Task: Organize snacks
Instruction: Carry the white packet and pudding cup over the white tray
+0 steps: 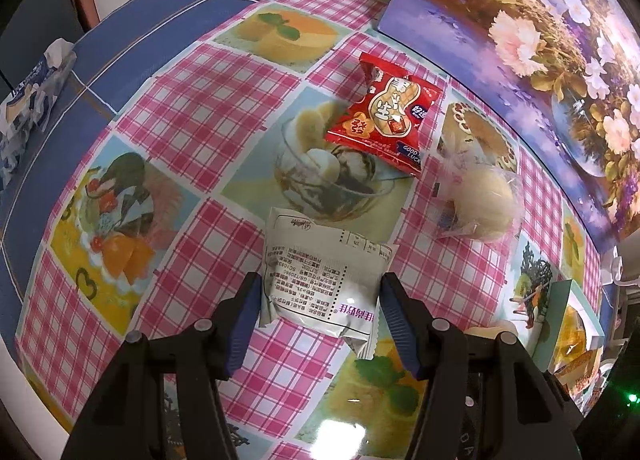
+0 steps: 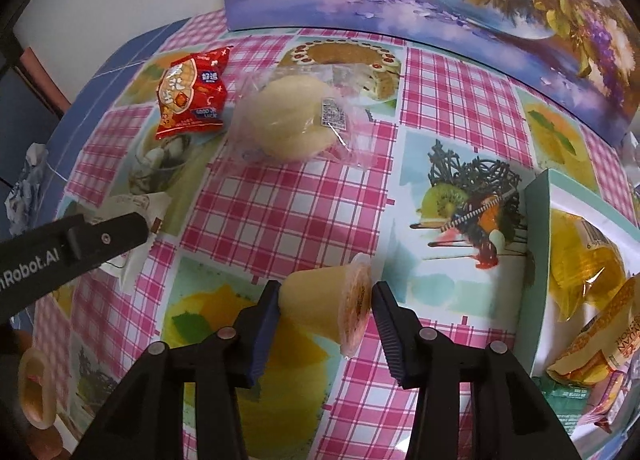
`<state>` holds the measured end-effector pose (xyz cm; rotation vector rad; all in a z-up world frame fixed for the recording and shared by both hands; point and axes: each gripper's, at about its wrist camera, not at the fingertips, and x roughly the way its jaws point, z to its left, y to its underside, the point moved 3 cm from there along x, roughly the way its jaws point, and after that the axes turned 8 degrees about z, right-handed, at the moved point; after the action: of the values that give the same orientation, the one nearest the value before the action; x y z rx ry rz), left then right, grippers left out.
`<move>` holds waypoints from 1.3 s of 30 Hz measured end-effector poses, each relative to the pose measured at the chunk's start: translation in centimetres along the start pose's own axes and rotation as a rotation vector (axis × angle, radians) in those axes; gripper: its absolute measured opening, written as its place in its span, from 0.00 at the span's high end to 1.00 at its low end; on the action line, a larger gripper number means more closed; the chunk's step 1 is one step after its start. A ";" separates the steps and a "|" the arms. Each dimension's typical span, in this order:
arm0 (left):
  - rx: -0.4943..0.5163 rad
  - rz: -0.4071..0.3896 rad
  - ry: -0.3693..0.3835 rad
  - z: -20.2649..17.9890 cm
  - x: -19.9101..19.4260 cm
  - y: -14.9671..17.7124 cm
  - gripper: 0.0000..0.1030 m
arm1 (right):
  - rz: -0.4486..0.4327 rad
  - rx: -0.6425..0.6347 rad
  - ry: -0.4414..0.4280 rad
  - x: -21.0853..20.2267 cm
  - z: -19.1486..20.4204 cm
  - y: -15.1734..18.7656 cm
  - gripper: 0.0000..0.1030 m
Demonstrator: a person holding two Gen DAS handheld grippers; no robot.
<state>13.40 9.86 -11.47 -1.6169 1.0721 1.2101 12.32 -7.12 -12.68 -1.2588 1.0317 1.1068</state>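
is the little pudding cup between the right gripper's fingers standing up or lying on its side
On its side. The pudding cup lies on the tablecloth with its sealed lid facing sideways, between the open right gripper.

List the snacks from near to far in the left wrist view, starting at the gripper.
left gripper → white packet between its fingers → clear-wrapped bun → red peanut packet

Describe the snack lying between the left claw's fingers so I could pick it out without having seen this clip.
Start at the flower painting at the table's back edge and come toward the camera past the red peanut packet. The white foil packet lies flat between the open left claw, the only pale wrapper showing black printed text.
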 end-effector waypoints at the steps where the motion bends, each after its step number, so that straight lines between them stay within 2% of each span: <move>1: -0.003 -0.001 0.002 0.0 0.0 0.0 0.40 | 0.000 0.003 0.001 -0.1 0.0 0.1 0.53; 4: -0.003 -0.008 0.004 0.0 -0.3 0.1 0.40 | -0.012 0.028 -0.016 -0.7 -0.4 0.1 0.53; 5: -0.003 -0.013 0.006 0.0 -0.5 0.1 0.40 | -0.023 0.033 -0.021 -1.1 -0.4 0.1 0.58; 6: -0.002 -0.019 0.007 0.0 -0.7 0.1 0.40 | -0.032 0.039 -0.022 -1.6 -0.5 0.0 0.59; 21: 0.079 -0.117 0.006 -3.0 -4.8 0.3 0.40 | -0.176 0.184 -0.053 -8.7 -5.5 0.4 0.60; 27: 0.166 -0.159 0.013 -6.7 -6.6 1.1 0.40 | -0.236 0.295 -0.033 -12.0 -10.1 1.1 0.60; 33: 0.330 -0.196 0.018 -12.8 -7.9 3.2 0.40 | -0.277 0.428 -0.006 -14.1 -15.6 2.2 0.60; 39: 0.471 -0.176 0.012 -18.4 -7.2 6.0 0.40 | -0.305 0.563 0.012 -15.5 -21.2 4.0 0.60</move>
<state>11.40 -8.21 -1.64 -1.3184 1.0981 0.7603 5.93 -29.10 0.70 -0.9223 1.0245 0.5211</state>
